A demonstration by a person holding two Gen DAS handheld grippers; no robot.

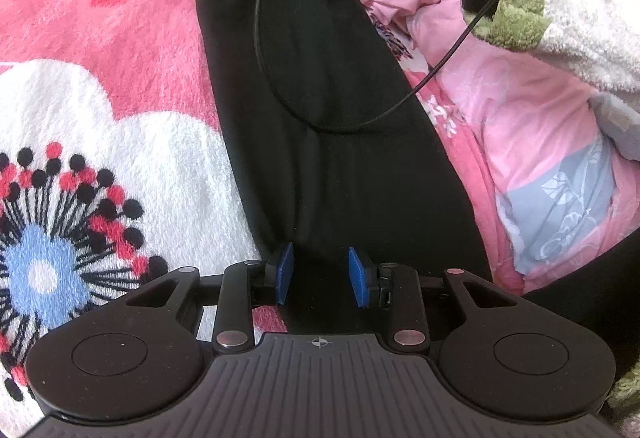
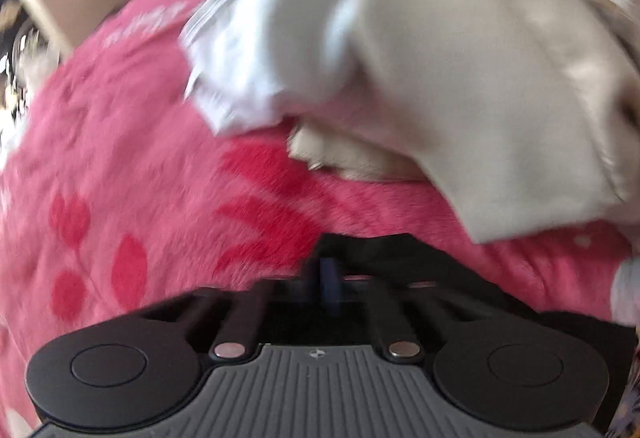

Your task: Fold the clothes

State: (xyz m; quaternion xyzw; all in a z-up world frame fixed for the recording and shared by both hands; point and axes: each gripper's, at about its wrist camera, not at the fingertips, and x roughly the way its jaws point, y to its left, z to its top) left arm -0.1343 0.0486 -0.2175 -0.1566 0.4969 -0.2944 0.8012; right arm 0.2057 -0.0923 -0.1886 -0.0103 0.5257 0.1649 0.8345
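Long black garment stretched out flat on pink flowery blanket, straight ahead of left gripper. Blue pads partly open, near end of cloth between them, maybe pinched. Right gripper squeezed shut on far black edge. Looks only halfway: laid out narrow, still to fold end over end. White clothes beyond, not folded yet.
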